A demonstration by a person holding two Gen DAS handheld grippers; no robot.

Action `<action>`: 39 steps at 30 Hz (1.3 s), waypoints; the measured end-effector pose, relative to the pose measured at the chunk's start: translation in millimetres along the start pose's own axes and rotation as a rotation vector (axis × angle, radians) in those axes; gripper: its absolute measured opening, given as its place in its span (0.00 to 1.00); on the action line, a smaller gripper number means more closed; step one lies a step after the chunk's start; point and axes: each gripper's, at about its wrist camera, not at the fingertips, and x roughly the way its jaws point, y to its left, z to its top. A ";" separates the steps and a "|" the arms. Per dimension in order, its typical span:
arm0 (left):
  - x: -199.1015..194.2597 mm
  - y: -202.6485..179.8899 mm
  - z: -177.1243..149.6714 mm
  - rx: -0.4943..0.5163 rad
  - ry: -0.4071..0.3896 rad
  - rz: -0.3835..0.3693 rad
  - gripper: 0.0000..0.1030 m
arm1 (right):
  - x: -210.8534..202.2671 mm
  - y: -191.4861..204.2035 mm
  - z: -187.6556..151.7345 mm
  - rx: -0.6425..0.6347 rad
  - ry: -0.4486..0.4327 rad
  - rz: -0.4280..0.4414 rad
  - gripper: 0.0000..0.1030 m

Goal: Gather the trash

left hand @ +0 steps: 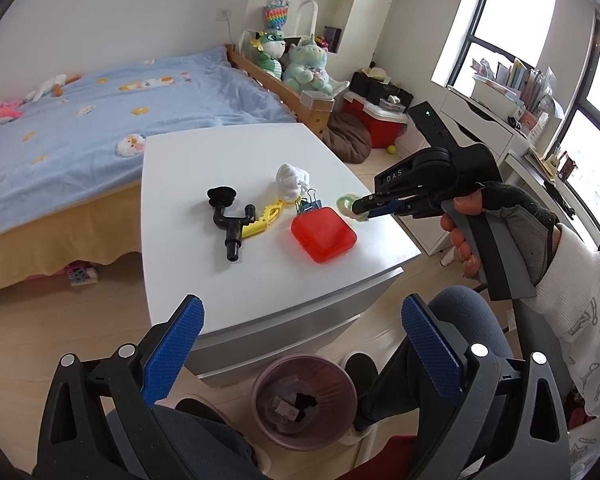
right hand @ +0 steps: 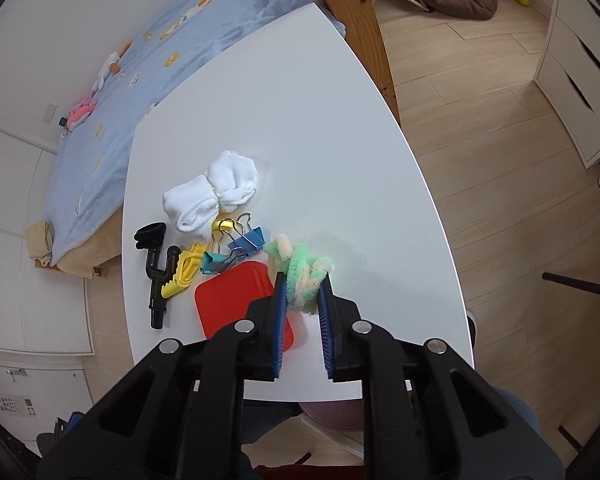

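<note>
The pipe cleaner (right hand: pixel 302 276), a green and cream tangle, is clamped between the pads of the right gripper (right hand: pixel 303 292) at the table (right hand: pixel 320 120) edge, just beside the red case (right hand: pixel 228 300). The pick-up step is judged done; next, a carry down to the bin (left hand: pixel 304 400) below is called for. The left gripper (left hand: pixel 300 320) is held open and empty above the bin.

The far half of the white desk (right hand: pixel 300 92) lies bare, as does its right side. The near-left part is crowded: red case (right hand: pixel 236 300), binder clips (right hand: pixel 236 248), white socks (right hand: pixel 216 192), black fitting (right hand: pixel 156 272). A wooden bedpost (right hand: pixel 360 20) borders the far right corner.
</note>
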 end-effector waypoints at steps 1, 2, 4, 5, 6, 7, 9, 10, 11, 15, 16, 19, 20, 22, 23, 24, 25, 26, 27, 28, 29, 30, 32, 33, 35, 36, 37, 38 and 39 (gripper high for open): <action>0.5 -0.1 1.3 0.002 -0.001 0.003 0.93 | -3.0 1.7 -1.7 -0.017 -0.005 -0.001 0.14; 0.7 0.1 2.8 0.004 -0.003 0.006 0.93 | -6.4 4.2 -3.3 -0.040 -0.010 -0.002 0.14; 1.8 1.0 8.2 0.008 -0.008 0.014 0.93 | -12.7 9.8 -6.9 -0.093 -0.018 -0.016 0.14; 2.5 1.9 11.3 0.009 -0.010 0.017 0.93 | -14.9 12.1 -8.5 -0.116 -0.019 -0.021 0.14; 3.3 3.0 14.8 0.009 -0.012 0.021 0.93 | -16.9 16.0 -10.3 -0.138 -0.020 -0.026 0.14; 4.3 4.2 18.5 0.010 -0.014 0.023 0.93 | -19.3 18.7 -12.4 -0.165 -0.022 -0.036 0.14; 6.9 7.9 27.6 0.009 -0.014 0.028 0.93 | -23.3 24.6 -17.1 -0.225 -0.023 -0.057 0.14; 8.5 9.4 31.8 0.010 -0.014 0.032 0.93 | -25.8 27.1 -19.8 -0.257 -0.024 -0.072 0.14; 10.2 10.8 35.9 0.010 -0.013 0.034 0.93 | -28.0 30.8 -22.6 -0.294 -0.027 -0.092 0.14; 18.5 16.5 51.7 0.011 -0.007 0.043 0.93 | -35.3 40.2 -31.2 -0.391 -0.040 -0.134 0.14; 20.9 17.4 55.4 0.014 -0.004 0.047 0.93 | -37.2 41.5 -32.4 -0.405 -0.044 -0.140 0.14; 28.2 21.4 66.7 0.021 0.002 0.058 0.93 | -40.6 41.3 -33.3 -0.425 -0.050 -0.139 0.14; 31.3 23.3 70.8 0.023 0.006 0.061 0.93 | -41.0 41.5 -33.3 -0.429 -0.052 -0.138 0.14; 38.5 28.2 80.6 0.027 0.015 0.070 0.93 | -41.6 42.4 -33.8 -0.433 -0.056 -0.135 0.14; 42.4 30.0 85.1 0.030 0.022 0.075 0.93 | -42.2 42.9 -34.1 -0.434 -0.058 -0.132 0.14; 47.1 32.1 89.5 0.032 0.031 0.081 0.93 | -42.9 43.3 -34.8 -0.436 -0.059 -0.128 0.14; 52.2 34.7 93.7 0.036 0.040 0.088 0.93 | -43.9 44.0 -35.7 -0.439 -0.062 -0.125 0.14; 58.0 37.0 98.0 0.039 0.051 0.094 0.93 | -44.9 44.7 -36.8 -0.443 -0.064 -0.123 0.14; 64.2 40.1 101.9 0.039 0.063 0.098 0.93 | -45.8 45.0 -37.5 -0.447 -0.066 -0.121 0.14; 70.8 42.8 105.1 0.037 0.075 0.097 0.93 | -46.7 45.1 -38.3 -0.449 -0.068 -0.118 0.14; 78.4 45.7 108.2 0.032 0.092 0.097 0.93 | -47.6 45.0 -38.6 -0.450 -0.069 -0.114 0.14; 86.2 48.6 111.0 0.026 0.110 0.103 0.93 | -48.6 44.8 -38.8 -0.450 -0.070 -0.112 0.14; 102.9 55.6 116.7 0.014 0.148 0.112 0.93 | -50.3 43.3 -38.7 -0.446 -0.073 -0.109 0.14; 110.7 59.1 119.1 0.007 0.165 0.116 0.93 | -50.9 42.6 -38.4 -0.444 -0.075 -0.108 0.14; 124.7 65.4 122.7 -0.004 0.197 0.124 0.93 | -51.7 40.7 -37.7 -0.439 -0.077 -0.108 0.14; 131.1 68.2 123.4 -0.011 0.213 0.129 0.92 | -51.9 39.4 -37.2 -0.436 -0.077 -0.107 0.14; 137.9 71.4 124.1 -0.022 0.231 0.125 0.92 | -52.1 38.7 -37.0 -0.433 -0.077 -0.107 0.14; 143.6 73.8 124.4 -0.030 0.248 0.124 0.92 | -52.1 37.2 -36.8 -0.429 -0.077 -0.107 0.14; 148.8 76.0 124.5 -0.038 0.261 0.123 0.92 | -52.2 36.1 -36.6 -0.427 -0.077 -0.107 0.14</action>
